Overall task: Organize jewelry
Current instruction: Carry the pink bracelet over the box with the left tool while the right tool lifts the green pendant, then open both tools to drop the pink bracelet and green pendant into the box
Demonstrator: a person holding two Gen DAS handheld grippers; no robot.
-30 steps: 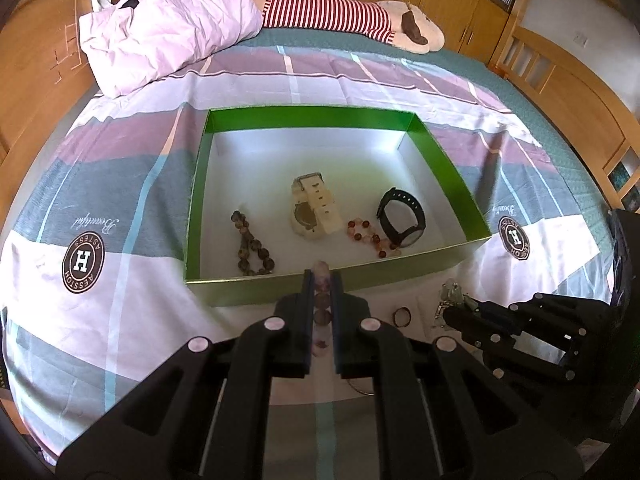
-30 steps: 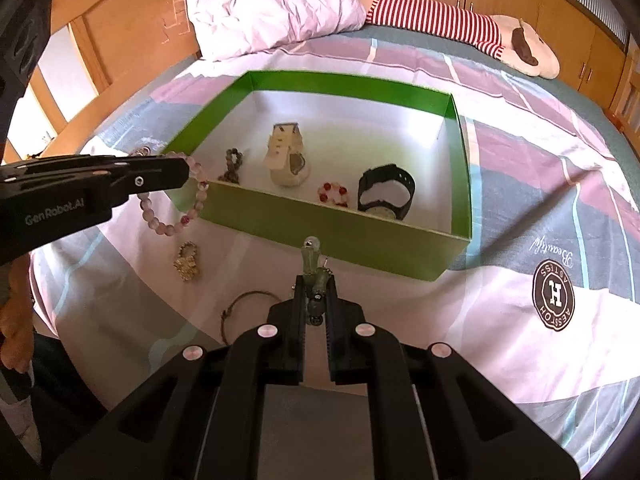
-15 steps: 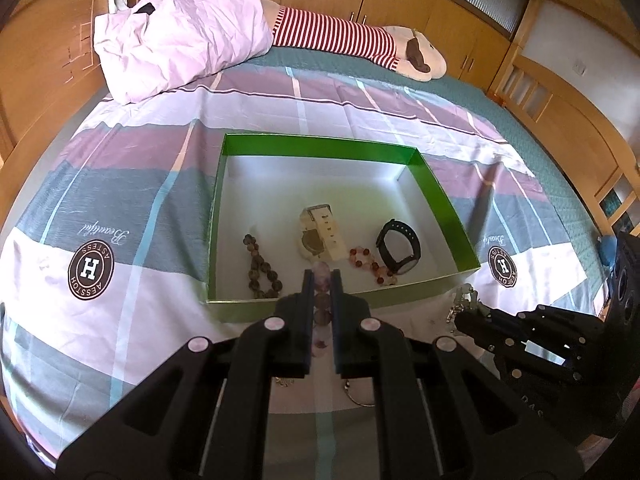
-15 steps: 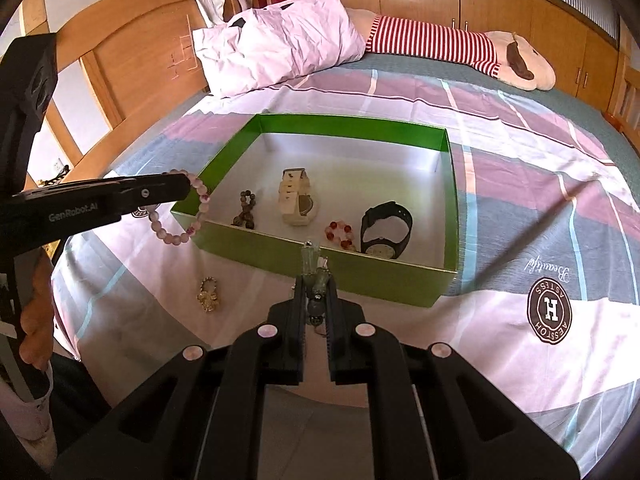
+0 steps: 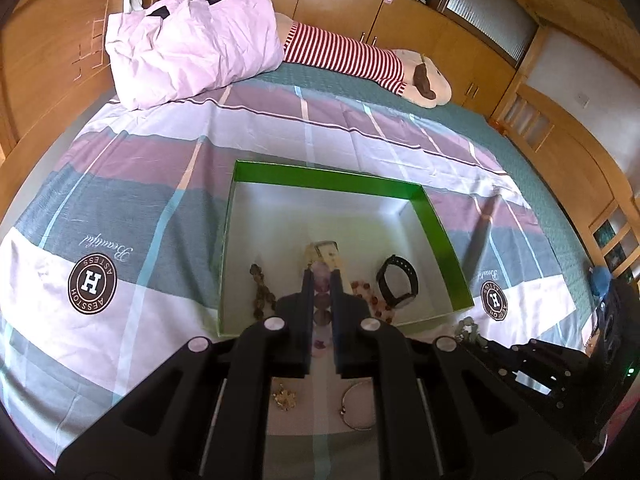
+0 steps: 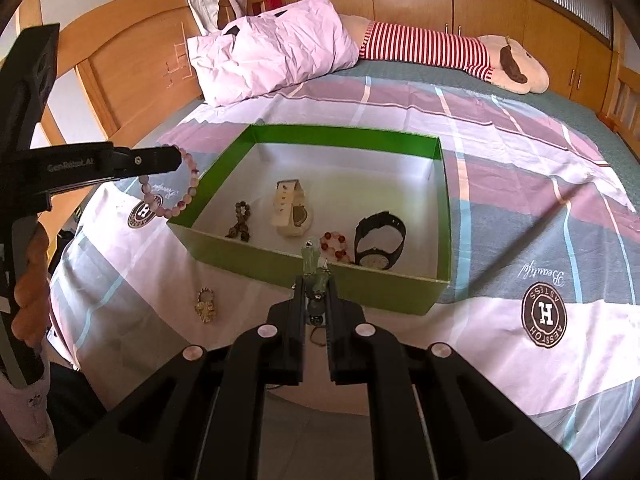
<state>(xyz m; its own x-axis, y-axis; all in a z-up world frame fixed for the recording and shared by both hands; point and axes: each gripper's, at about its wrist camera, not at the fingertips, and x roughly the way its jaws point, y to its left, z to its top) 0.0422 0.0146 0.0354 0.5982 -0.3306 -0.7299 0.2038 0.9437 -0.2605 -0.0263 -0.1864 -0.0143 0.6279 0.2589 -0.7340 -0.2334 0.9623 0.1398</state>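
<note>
Item in hand, left: my left gripper [image 6: 178,159] is clamped on a pink bead bracelet [image 6: 176,190], which dangles in the air just outside the left wall of the green box [image 6: 344,136].

Item in hand, right: my right gripper [image 6: 316,280] is closed on a green beaded piece [image 6: 314,264], held above the sheet just short of the box's near wall.

Already in the box: dark bead bracelet [image 6: 240,222], cream watch [image 6: 290,208], red bead bracelet [image 6: 334,242], black watch [image 6: 378,240], lying in a row near the front wall, apart from one another.

Loose on the sheet: gold trinket [image 6: 206,306] and thin bangle [image 5: 358,404], both in front of the box.

Step, as I judge it: carrying both pieces to the box; neither is over the floor of it yet.

Next move calls for: lifting each piece clear of the wall, bringing it over a bare patch of the floor, letting it go there. The two loose pieces remain after that.
</note>
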